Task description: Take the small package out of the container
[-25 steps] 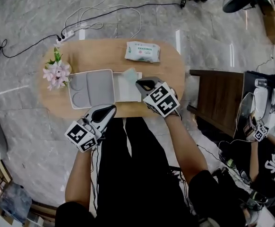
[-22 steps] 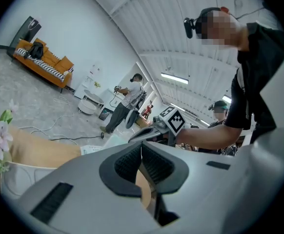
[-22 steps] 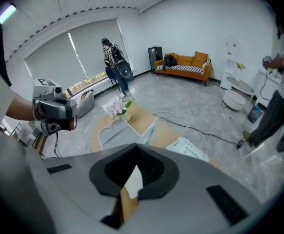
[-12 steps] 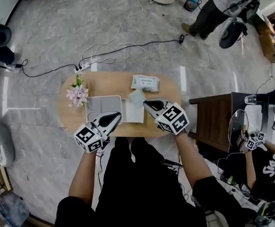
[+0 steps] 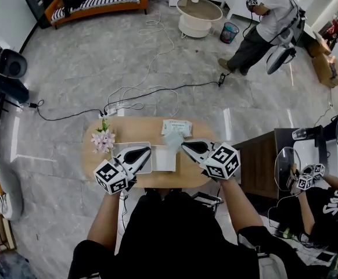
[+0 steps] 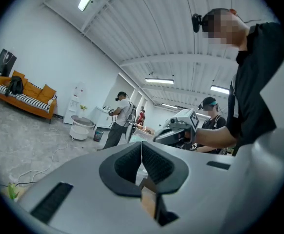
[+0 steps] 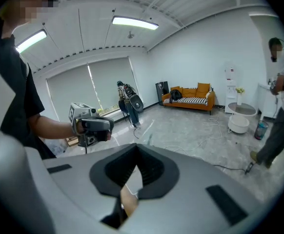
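Worktop [image 5: 91,157]: oval, light wood.
Left end: pink flowers [image 5: 103,139].
Far edge: white wipes pack [image 5: 176,127].
Middle: grey container [image 5: 117,150], lying open and flat, with a white panel [image 5: 164,159] beside it.

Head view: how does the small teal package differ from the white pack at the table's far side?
The small teal package is pinched at the tip of the right gripper; the white pack lies flat on the table, untouched. The teal package is plain and smaller; the white pack is larger, with green print. Both are flat, soft-looking packs.
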Demonstrator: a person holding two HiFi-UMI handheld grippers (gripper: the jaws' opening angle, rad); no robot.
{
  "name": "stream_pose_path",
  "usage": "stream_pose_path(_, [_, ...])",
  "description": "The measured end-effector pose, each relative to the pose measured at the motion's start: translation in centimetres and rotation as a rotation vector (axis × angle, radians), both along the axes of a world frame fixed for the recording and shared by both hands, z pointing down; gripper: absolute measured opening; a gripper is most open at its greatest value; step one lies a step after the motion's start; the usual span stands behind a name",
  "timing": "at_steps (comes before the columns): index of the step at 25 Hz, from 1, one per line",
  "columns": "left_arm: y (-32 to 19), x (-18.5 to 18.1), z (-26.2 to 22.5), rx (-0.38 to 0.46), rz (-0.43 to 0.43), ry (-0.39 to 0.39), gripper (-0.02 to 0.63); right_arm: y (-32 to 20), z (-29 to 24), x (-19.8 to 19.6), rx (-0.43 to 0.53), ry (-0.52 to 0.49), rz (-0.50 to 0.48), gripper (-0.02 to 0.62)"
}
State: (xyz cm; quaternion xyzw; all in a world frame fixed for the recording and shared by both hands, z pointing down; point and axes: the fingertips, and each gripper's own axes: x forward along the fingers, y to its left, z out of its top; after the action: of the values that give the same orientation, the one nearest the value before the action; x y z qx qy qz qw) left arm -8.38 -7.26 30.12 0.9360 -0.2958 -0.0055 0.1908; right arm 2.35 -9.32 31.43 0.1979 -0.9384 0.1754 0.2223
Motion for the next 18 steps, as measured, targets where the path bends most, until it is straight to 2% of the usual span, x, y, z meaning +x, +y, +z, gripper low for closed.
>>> stream_pose_path(8, [-0.2,0.0,-2.9,0.046,-0.017,0.017,0.017,1.6,-4.5,2.1,0.027,-0.159,-0.024,0.011])
stream_pose_path(13, [-0.3,-0.1,-4.9,0.084,-0.023,0.019,0.017,1.9,-5.9,3.5,0.057,-0.230,-0.034,0.011])
stream_pose_path(18, [0.0,0.6,-4.7,0.084,-0.004,0.023,0.017,2.0,-6.3,4.3,0.080,-0.268,-0.038,0.011])
